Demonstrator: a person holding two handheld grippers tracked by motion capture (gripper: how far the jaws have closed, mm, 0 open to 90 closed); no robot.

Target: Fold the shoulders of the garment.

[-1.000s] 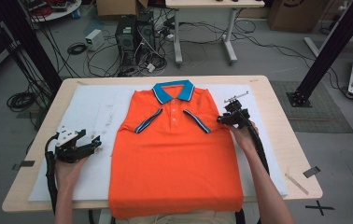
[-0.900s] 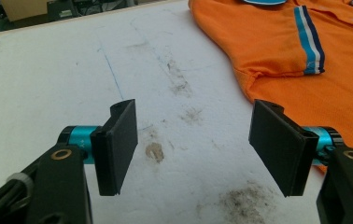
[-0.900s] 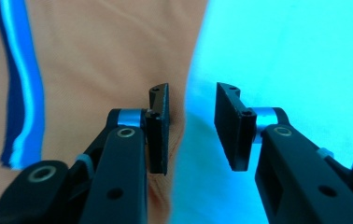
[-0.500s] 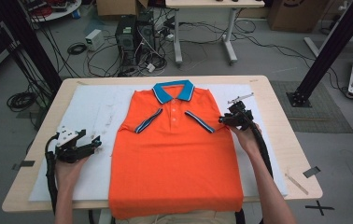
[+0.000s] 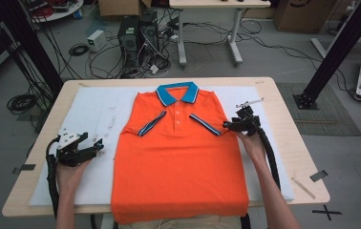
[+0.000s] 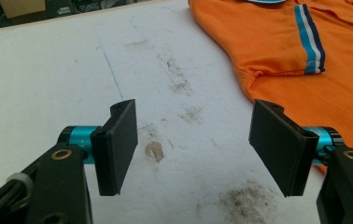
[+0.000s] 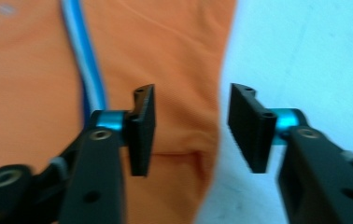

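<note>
An orange polo shirt (image 5: 178,162) with a blue collar (image 5: 177,91) lies flat, front up, on a white mat (image 5: 97,119); its hem hangs over the table's near edge. My left gripper (image 5: 97,145) is open and rests on the mat left of the shirt; in its own view the jaws (image 6: 193,149) stand wide over stained mat, the shirt's sleeve (image 6: 277,51) beyond. My right gripper (image 5: 228,125) is open at the shirt's right sleeve edge. In the right gripper view the jaws (image 7: 191,130) straddle the orange sleeve (image 7: 179,84) edge with nothing clamped.
The wooden table (image 5: 288,143) carries the mat; bare wood borders it at the right and left. A thin stick (image 5: 303,186) lies near the right front corner. Beyond the table are cables, a computer tower (image 5: 135,38) and desk legs on the floor.
The right gripper has edged slightly inward onto the sleeve edge. The left gripper and the shirt stay as they were.
</note>
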